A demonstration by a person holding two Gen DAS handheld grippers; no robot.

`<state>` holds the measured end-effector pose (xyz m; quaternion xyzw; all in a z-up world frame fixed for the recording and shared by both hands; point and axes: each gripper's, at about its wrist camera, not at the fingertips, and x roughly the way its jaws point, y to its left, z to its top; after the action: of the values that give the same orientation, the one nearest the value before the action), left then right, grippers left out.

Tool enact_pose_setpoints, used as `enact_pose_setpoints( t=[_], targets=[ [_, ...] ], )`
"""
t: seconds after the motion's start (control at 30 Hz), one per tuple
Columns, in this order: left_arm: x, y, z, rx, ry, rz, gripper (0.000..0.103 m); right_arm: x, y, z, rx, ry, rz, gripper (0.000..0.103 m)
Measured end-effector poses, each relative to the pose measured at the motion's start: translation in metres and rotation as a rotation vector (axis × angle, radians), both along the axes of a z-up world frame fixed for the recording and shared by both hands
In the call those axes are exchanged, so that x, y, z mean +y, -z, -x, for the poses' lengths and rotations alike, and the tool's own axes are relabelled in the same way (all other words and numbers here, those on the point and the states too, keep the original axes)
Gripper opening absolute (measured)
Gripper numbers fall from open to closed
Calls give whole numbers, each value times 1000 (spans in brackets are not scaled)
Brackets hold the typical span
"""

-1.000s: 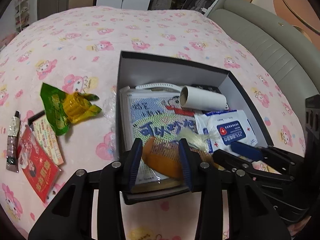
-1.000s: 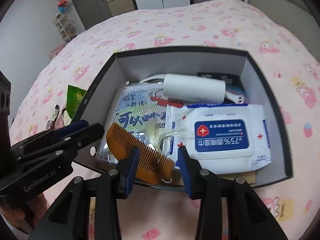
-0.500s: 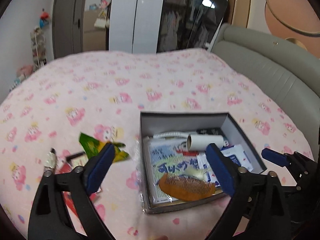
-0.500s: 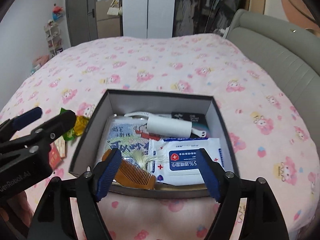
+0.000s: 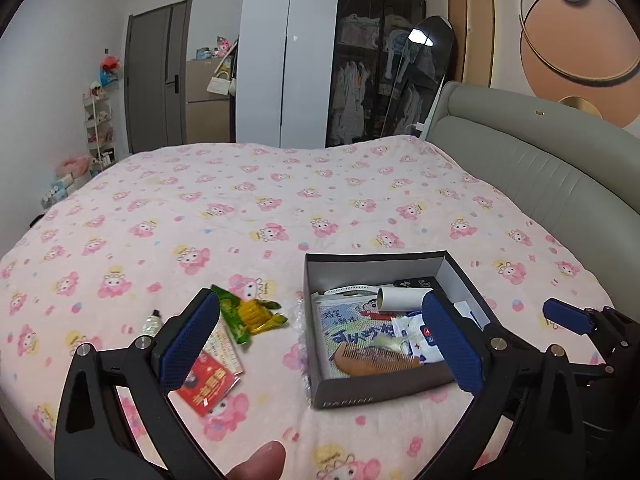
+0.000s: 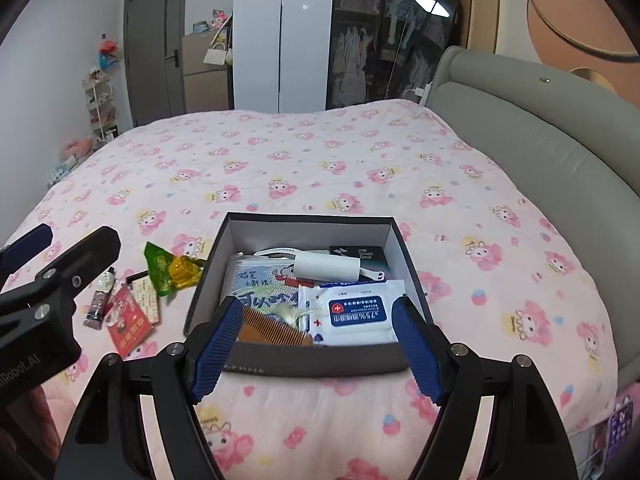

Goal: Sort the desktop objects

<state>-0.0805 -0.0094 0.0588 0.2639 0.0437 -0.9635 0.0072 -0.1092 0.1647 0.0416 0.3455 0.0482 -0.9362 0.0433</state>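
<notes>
Left tool [image 5: 320, 340] spread wide, nothing between its blue pads; its jaws have just been opening further. Right tool [image 6: 316, 344] likewise released and empty, jaws parted after opening within the last second. Both hang above the near edge of the bed [image 6: 320, 160], pink cartoon-print cover. Dark box [image 6: 316, 360] sits open on the cover. Inside: brown comb [image 6: 272, 330] at the near left corner, lying flat, a pale tassel just beside it; white wipes pack [image 6: 356, 314] with blue label at near right; white roll [image 6: 328, 266] across the middle; printed sheet under comb and roll; a black card box [image 6: 360, 258] at the far right corner. Left of the box, on the cover, well apart from it: green-yellow snack wrapper [image 6: 172, 270], red packet [image 6: 128, 320], a small tube [image 6: 100, 298] (label unreadable). A fingertip [image 5: 260, 460] shows at the bottom edge of the left wrist view.
</notes>
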Motion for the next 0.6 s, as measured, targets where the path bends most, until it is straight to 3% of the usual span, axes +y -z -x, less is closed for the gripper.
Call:
enact_pose_setpoints(
  t=[0.3,0.6],
  targets=[
    [3,-1,-58,9,-5,11,102,5,-5,-57,53,28,16,79],
    [14,14,-92,-15,6,46,102,12,10,-87,27,30,58,79]
  ],
)
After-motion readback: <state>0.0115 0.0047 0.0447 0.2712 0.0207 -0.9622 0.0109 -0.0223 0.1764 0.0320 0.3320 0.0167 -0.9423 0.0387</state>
